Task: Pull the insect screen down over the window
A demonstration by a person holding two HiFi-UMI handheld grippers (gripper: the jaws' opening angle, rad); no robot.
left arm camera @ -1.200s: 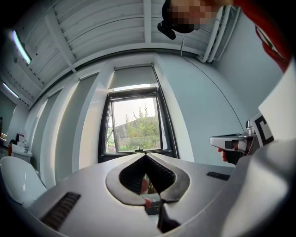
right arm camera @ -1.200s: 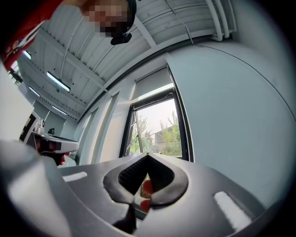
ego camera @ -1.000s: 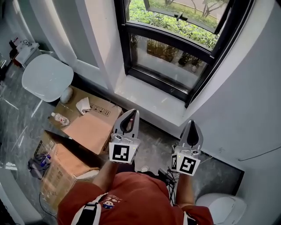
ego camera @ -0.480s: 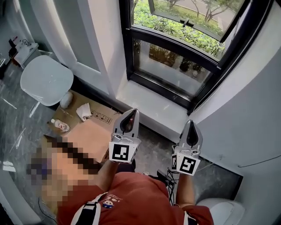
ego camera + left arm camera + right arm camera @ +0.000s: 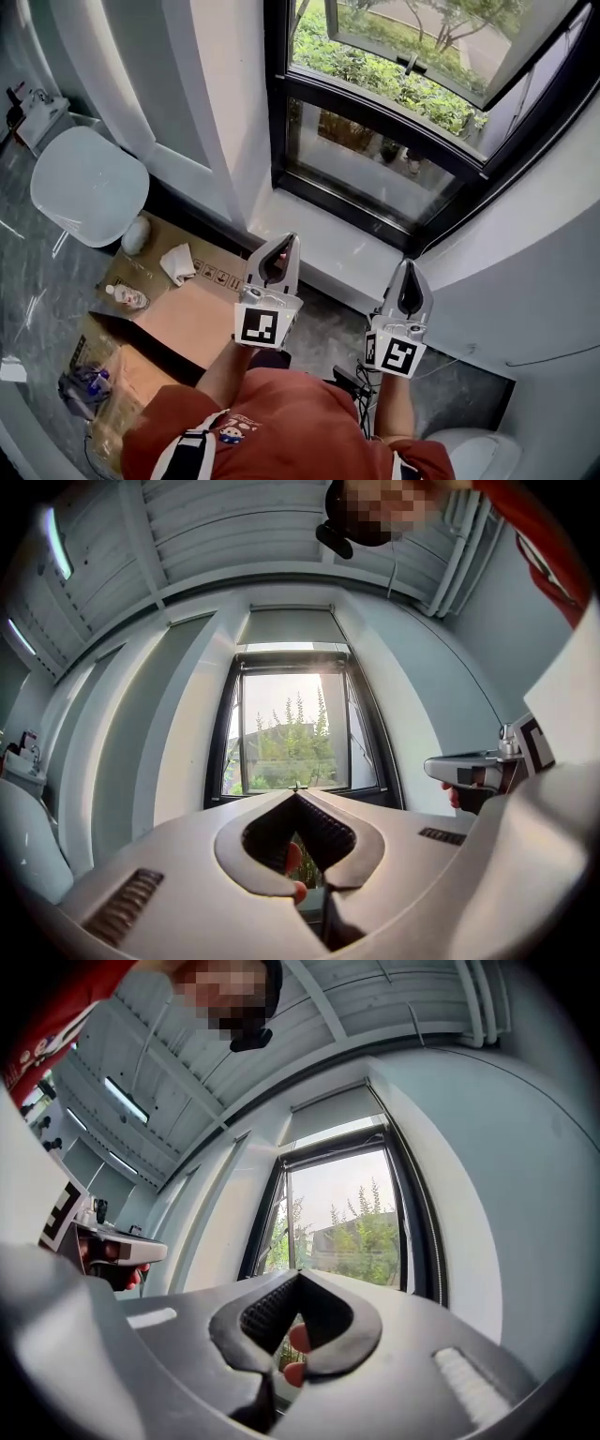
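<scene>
The tall black-framed window [image 5: 375, 141] stands ahead of me above a white sill [image 5: 328, 239], its glass uncovered and showing green shrubs; an upper sash is tilted outward. In the left gripper view a pale shade panel [image 5: 291, 628] sits at the top of the window [image 5: 291, 733]; I cannot make out the insect screen itself. My left gripper [image 5: 285, 241] is shut and empty, held over the floor just short of the sill. My right gripper [image 5: 410, 266] is shut and empty beside it. Both point at the window [image 5: 342, 1218], tips together [image 5: 298, 794] [image 5: 298, 1275].
Open cardboard boxes [image 5: 178, 309] lie on the floor at the left, with a small bottle [image 5: 125, 297] and a crumpled tissue on them. A white round seat [image 5: 89, 187] stands further left. A white rounded object [image 5: 469, 455] sits at the bottom right, cables near my feet.
Both grippers have moved forward toward the window together with me; the window and sill now sit closer and lower in the head view. Both grippers stayed shut.
</scene>
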